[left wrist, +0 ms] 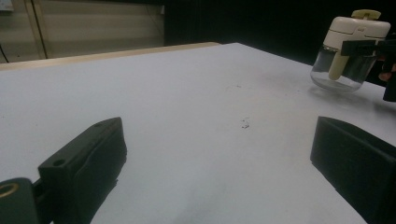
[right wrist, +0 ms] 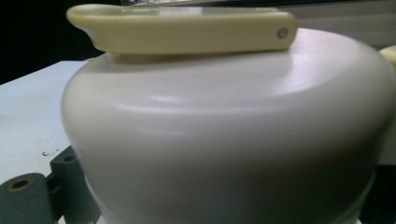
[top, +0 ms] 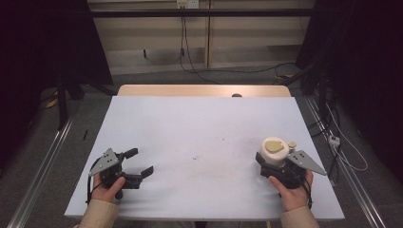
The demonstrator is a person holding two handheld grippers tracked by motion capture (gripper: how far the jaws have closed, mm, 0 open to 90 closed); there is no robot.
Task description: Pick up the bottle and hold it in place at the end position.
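A small jar with a cream lid, a pale yellow handle on top and a clear glass body stands upright at the right of the white table. My right gripper is shut on the jar's lid, one jaw on each side of it. In the left gripper view a black jaw crosses the jar just below the lid. My left gripper rests near the front left of the table, open with nothing between its jaws.
A wooden strip shows at the table's far edge. Small dark specks mark the middle of the white surface. Cables run over the floor behind, and metal rails flank both sides.
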